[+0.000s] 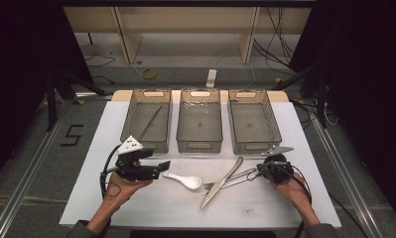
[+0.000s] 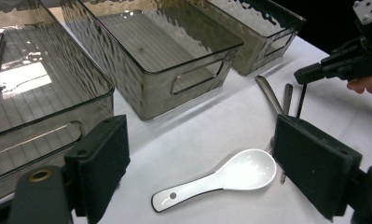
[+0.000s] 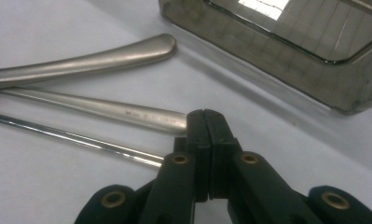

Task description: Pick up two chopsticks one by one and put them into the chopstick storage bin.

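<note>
The right tongs (image 1: 261,171) sit low over the table (image 1: 136,208) near its right edge, their jaws clenched flat together. In the right gripper view they rest at the handle end of the fork (image 3: 104,109), with nothing visibly between the pads; whether they pinch the thin metal rod (image 3: 76,139) beside it cannot be told. The knife (image 1: 223,182) lies slanted across the fork near the table's middle, its handle toward the bins. The left tongs (image 1: 162,165) are released, jaws spread wide, hovering just beside the white spoon (image 2: 221,182), which lies flat toward the near edge. Three clear bins (image 1: 200,121) stand in a row along the far edge; the left one holds a thin stick.
</note>
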Action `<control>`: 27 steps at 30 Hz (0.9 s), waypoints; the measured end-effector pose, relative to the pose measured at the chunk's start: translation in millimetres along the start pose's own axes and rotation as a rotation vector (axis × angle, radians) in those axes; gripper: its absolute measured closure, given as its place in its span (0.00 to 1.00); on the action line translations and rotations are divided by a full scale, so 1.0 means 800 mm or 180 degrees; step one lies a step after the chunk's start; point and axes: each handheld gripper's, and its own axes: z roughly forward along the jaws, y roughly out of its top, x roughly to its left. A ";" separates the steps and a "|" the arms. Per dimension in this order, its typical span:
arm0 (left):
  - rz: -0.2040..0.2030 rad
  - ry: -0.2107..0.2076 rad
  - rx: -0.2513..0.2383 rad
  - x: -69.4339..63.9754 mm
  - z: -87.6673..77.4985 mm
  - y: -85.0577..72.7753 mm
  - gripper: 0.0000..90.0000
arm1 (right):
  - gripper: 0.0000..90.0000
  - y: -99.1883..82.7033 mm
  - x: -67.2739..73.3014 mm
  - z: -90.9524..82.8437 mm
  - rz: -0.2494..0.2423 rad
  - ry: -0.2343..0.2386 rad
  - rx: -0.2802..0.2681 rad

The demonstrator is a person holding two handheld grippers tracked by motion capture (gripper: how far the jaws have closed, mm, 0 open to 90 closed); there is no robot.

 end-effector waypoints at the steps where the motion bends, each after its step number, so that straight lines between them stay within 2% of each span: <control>1: 0.0008 -0.0004 0.0006 0.000 0.001 0.000 0.20 | 1.00 0.000 -0.001 0.001 -0.0001 -0.0010 0.0005; 9: 0.0050 0.0008 0.0025 -0.001 0.002 0.000 0.20 | 1.00 -0.001 -0.005 0.005 0.0010 0.0002 0.0062; 21: 0.0081 0.0029 0.0018 -0.002 0.001 0.000 0.20 | 1.00 -0.002 -0.004 0.001 0.0068 0.0089 0.0151; 27: 0.0096 0.0026 0.0026 -0.002 0.001 0.000 0.20 | 0.96 -0.001 -0.004 -0.002 -0.0011 0.0154 0.0175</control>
